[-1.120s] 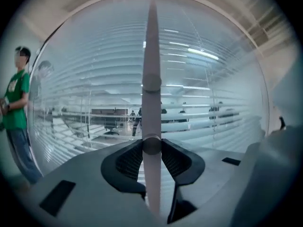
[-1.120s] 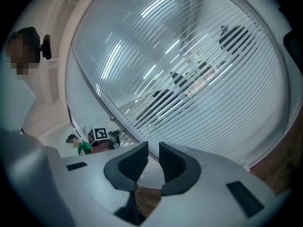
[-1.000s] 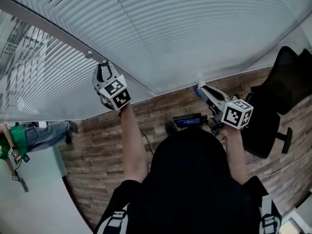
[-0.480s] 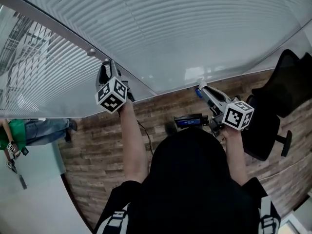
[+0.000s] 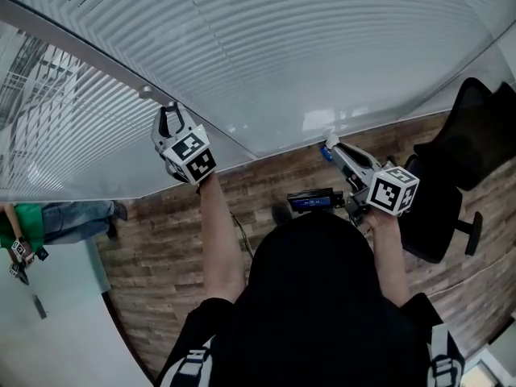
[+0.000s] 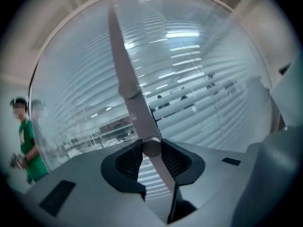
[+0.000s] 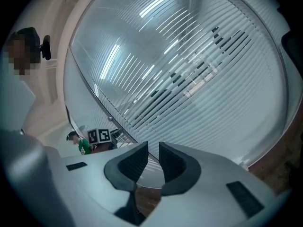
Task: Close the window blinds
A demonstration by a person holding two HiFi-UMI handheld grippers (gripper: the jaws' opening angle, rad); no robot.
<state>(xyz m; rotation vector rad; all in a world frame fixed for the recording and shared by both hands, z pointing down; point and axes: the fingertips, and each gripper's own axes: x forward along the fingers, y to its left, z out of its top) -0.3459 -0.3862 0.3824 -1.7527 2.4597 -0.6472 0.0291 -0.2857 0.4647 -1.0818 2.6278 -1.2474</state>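
The window blinds (image 5: 322, 39) fill the top of my view. They hang behind glass that throws back the ceiling lights. In the big pane ahead the slats lie close together. In the narrower pane to my left they stand far enough apart that the room beyond shows through.

Below the glass runs the wood-look floor (image 5: 177, 240). A black office chair (image 5: 476, 135) stands on it at my right, against the foot of the glass. A person in a green top (image 5: 16, 224) shows low at the far left, well away from me.

A grey bar (image 6: 124, 65) slants across the glass between the two panes.

My left gripper (image 5: 169, 113) reaches up to that bar, its marker cube (image 5: 190, 156) facing me. Its jaws have just been closing. They are now clamped on the small round knob (image 6: 151, 147) that sits on the bar, and a ribbed black pad (image 6: 129, 161) presses it from each side at the very tips (the bar itself runs on behind and below the knob).

My right gripper (image 5: 329, 146) is held out lower, pointing at the bottom edge of the big pane. Its pads (image 7: 134, 163) stand a narrow gap apart with nothing between them, only slats and floor beyond.
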